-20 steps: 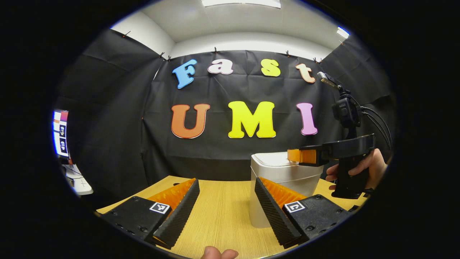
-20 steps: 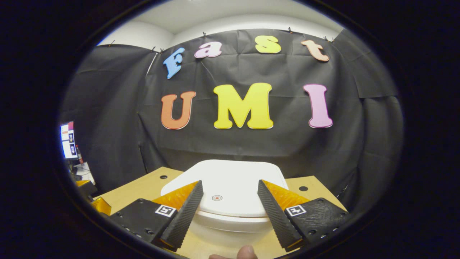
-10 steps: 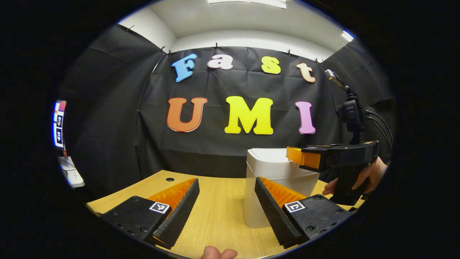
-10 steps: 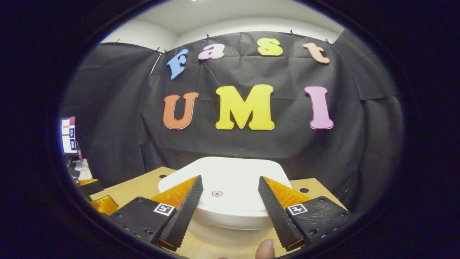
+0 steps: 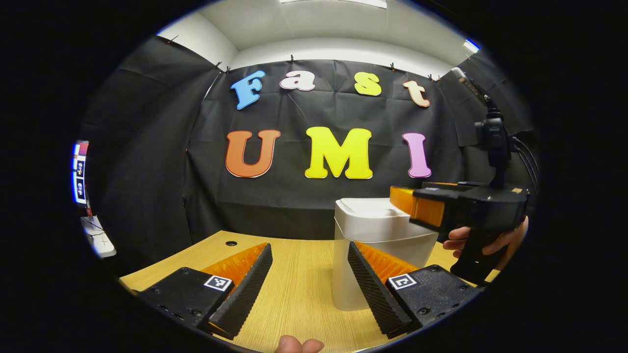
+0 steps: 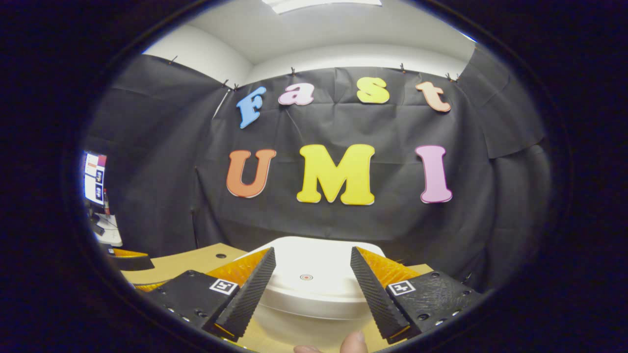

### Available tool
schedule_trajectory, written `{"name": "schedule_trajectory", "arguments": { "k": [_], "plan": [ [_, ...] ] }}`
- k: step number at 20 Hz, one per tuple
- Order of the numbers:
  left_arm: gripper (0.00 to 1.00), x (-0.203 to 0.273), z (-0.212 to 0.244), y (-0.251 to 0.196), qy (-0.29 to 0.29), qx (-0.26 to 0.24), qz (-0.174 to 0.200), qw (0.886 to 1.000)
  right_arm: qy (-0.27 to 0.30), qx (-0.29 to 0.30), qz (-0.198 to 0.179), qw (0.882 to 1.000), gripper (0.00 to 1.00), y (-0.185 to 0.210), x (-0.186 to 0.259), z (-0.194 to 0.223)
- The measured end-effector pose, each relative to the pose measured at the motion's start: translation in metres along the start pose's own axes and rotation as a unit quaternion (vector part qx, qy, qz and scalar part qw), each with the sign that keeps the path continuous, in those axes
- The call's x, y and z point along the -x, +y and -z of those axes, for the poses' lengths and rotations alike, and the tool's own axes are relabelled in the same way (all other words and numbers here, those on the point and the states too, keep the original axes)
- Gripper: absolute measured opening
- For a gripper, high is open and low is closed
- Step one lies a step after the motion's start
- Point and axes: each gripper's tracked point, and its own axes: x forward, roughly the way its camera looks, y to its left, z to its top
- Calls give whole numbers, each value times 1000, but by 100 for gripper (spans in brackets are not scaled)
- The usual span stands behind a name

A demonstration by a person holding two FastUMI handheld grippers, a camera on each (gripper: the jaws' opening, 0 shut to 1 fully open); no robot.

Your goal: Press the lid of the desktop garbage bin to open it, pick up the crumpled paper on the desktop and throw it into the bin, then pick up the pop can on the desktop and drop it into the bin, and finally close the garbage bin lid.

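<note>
Pale wood-grain desktop (image 5: 299,289), laid with fine straight lines, one round cable hole (image 5: 231,243) near its far edge in the left gripper view, one more hole (image 6: 221,255) in the right gripper view. One garbage bin (image 5: 378,245): smooth off-white plastic, tapered rounded-rectangle body, standing upright on the wood, just beyond the left gripper's right-hand finger. Lid (image 6: 314,279) closed and flat, glossy, with softly rounded corners and one small red ring mark (image 6: 306,277) near its middle. Left gripper (image 5: 309,274) low over the table, two wedge fingers with ribbed, saw-toothed inner faces, spread wide apart, nothing between them but bare wood. Right gripper (image 6: 311,282) poised just above the lid, its two ribbed wedges likewise parted wide, gripping nothing; contact with the lid not clear. Same gripper seen side-on at the right of the left gripper view (image 5: 431,208), level over the bin top, matte dark pistol-shaped handle wrapped by a hand (image 5: 490,238), small camera on a post above with cables trailing. One square printed marker on each finger block, two per gripper. Fingertip (image 5: 297,344) at the bottom edge of the left gripper view; thumb tip (image 6: 353,342) likewise in the right one. Creased black cloth wall (image 5: 147,171) behind, clipped along the top. Bright screen (image 6: 94,179) far left, above a cluttered white surface.
</note>
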Motion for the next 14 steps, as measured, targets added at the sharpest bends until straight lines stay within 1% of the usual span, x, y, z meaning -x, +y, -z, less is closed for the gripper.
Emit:
{"name": "schedule_trajectory", "arguments": {
  "k": [2,5,6,8,9,10,11,13,14],
  "plan": [
    [99,-1,-3,-1,-3,0,-4,1000,-19,-8,3,1000,95,-11,11,-13],
    [99,-1,-6,-8,-5,-1,-3,1000,-31,-1,13,999,95,-36,37,-15],
    [99,0,-7,-12,-7,-2,-1,1000,-36,1,20,999,96,-47,48,-14],
    [99,1,-8,-23,-12,-3,6,1000,-45,0,41,998,95,-71,71,-7],
    [99,1,-8,-28,-12,-4,8,1000,-48,-2,52,998,96,-83,82,-3],
    [99,2,-7,-30,-11,-5,8,1000,-48,-3,62,997,97,-92,90,4],
    [99,3,-5,-32,-11,-4,6,1000,-50,-4,74,996,95,-101,98,9],
    [99,5,-3,-37,-12,0,5,1000,-56,4,94,994,96,-115,109,17],
    [99,6,0,-37,-10,1,3,1000,-54,7,100,994,95,-119,112,23]
  ]
}}
